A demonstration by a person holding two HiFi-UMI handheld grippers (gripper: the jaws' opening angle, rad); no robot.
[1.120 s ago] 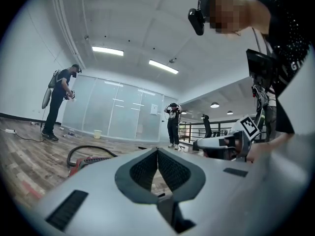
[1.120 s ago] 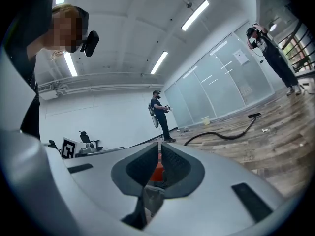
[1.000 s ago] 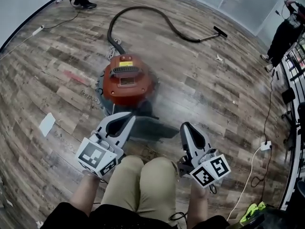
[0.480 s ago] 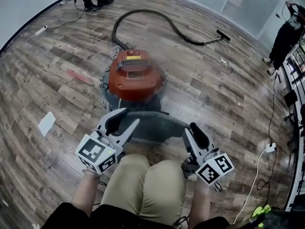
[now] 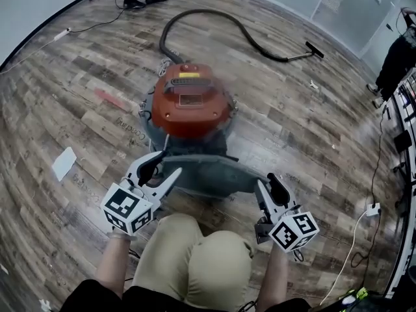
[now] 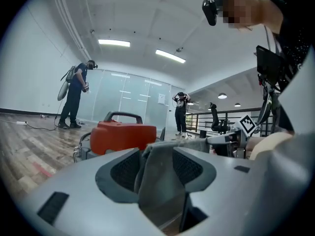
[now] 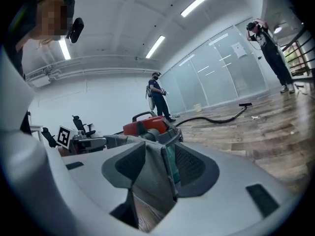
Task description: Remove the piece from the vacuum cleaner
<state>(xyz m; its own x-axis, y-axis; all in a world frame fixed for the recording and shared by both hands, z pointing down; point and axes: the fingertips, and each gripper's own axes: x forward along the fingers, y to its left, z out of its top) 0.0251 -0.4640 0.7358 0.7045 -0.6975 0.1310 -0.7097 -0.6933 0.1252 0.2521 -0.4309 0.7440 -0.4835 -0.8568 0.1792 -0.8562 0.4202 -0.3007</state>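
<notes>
— Where to look for the grey piece (image 5: 211, 174)?

— Just in front of the red vacuum cleaner (image 5: 192, 103), on its near side, low by the wooden floor (image 5: 312, 129). Stretched from the left tongs (image 5: 164, 164) across to the right tongs (image 5: 266, 179).

— Clamped at either end?

— No. Spread wide on both sides, after opening only just now. Along the left tongs: one edge of the piece standing upright in the gap, with room beside it. Along the right tongs: much the same, the other edge in the gap, unpinched.

— Resting on the floor, or hanging just above it?

— Impossible to tell from any view. Same for contact with the cleaner's base: very close, perhaps touching.

— And around all that?

— Behind the cleaner, a black hose (image 5: 221, 25) curving away over the boards to a nozzle (image 5: 314, 49). Off to the left, well apart, a white sheet of paper (image 5: 64, 163) flat on the floor. At the bottom of the head view, bent knees in tan trousers (image 5: 195, 259), between the two forearms.
</notes>
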